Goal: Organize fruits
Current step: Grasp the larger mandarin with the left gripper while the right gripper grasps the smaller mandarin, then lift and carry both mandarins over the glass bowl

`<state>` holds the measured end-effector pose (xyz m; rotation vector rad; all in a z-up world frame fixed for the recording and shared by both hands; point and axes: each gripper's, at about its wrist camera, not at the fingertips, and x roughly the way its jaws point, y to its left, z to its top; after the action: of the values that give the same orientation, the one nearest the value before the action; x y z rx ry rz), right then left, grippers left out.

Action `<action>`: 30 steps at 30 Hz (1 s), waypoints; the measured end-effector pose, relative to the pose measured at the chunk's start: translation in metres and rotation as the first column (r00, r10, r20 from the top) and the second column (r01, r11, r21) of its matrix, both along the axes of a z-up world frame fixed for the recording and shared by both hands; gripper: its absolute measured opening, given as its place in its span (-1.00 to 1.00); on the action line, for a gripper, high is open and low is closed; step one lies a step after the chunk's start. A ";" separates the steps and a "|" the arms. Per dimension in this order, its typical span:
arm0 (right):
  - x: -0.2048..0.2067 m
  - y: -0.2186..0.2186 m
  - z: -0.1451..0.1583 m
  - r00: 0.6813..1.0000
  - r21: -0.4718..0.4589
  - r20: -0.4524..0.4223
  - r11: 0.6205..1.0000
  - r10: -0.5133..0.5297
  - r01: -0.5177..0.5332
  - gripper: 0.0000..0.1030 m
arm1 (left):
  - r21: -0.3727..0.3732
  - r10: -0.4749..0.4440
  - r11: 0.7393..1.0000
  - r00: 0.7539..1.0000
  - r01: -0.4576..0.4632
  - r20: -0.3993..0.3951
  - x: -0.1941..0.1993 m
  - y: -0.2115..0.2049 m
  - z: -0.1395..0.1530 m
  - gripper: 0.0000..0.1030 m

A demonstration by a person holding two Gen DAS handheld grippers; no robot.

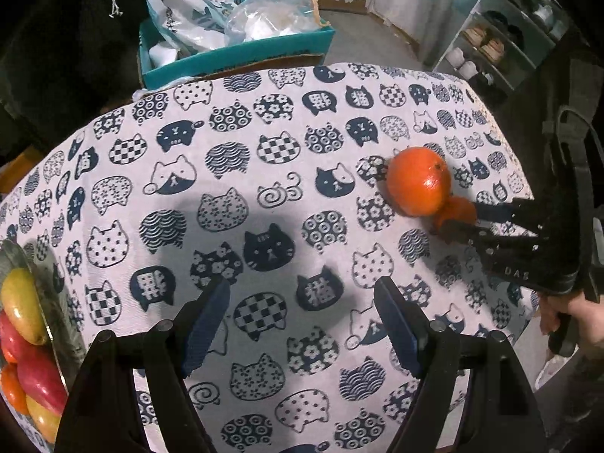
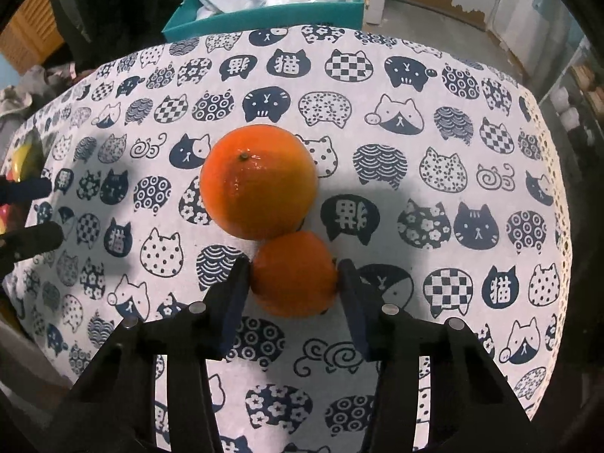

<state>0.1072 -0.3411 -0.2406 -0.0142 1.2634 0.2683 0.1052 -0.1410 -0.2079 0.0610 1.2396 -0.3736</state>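
Note:
Two oranges lie touching on the cat-print tablecloth [image 2: 415,196]. The larger orange [image 2: 258,181] sits just beyond the smaller orange [image 2: 294,275]. My right gripper [image 2: 294,283] has its pads on both sides of the smaller orange, which rests on the cloth. In the left wrist view the larger orange [image 1: 419,181] and the smaller orange [image 1: 455,211] are at the right, with the right gripper [image 1: 458,221] on the smaller one. My left gripper [image 1: 302,302] is open and empty over bare cloth. A plate [image 1: 56,321] with several fruits [image 1: 22,313] sits at the left edge.
A teal box [image 1: 241,51] with plastic bags stands beyond the table's far edge. A shelf with shoes [image 1: 490,45] is at the back right. The table's right edge drops off near the right gripper.

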 end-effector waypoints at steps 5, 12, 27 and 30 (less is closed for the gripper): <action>-0.003 -0.020 0.010 0.998 0.010 0.017 0.998 -0.055 0.055 -0.09 | -0.026 -0.011 1.000 1.000 0.011 0.007 0.008 -0.017 0.003 0.56; 0.003 -0.060 0.026 0.983 0.044 0.068 0.985 -0.171 0.168 -0.09 | -0.073 -0.060 0.996 0.998 0.059 -0.008 0.020 -0.054 0.004 0.56; 0.010 -0.088 0.025 0.958 0.079 0.079 0.959 -0.277 0.271 -0.09 | -0.038 -0.148 0.988 0.989 0.147 -0.031 0.041 -0.118 -0.017 0.69; 0.011 -0.091 0.023 0.955 0.088 0.076 0.956 -0.286 0.279 -0.09 | -0.047 -0.144 0.989 0.989 0.142 -0.042 0.044 -0.124 -0.022 0.69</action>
<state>0.1179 -0.4323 -0.2172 0.2172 1.1502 0.0668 0.1496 -0.2648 -0.2304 0.1050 1.2749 -0.5290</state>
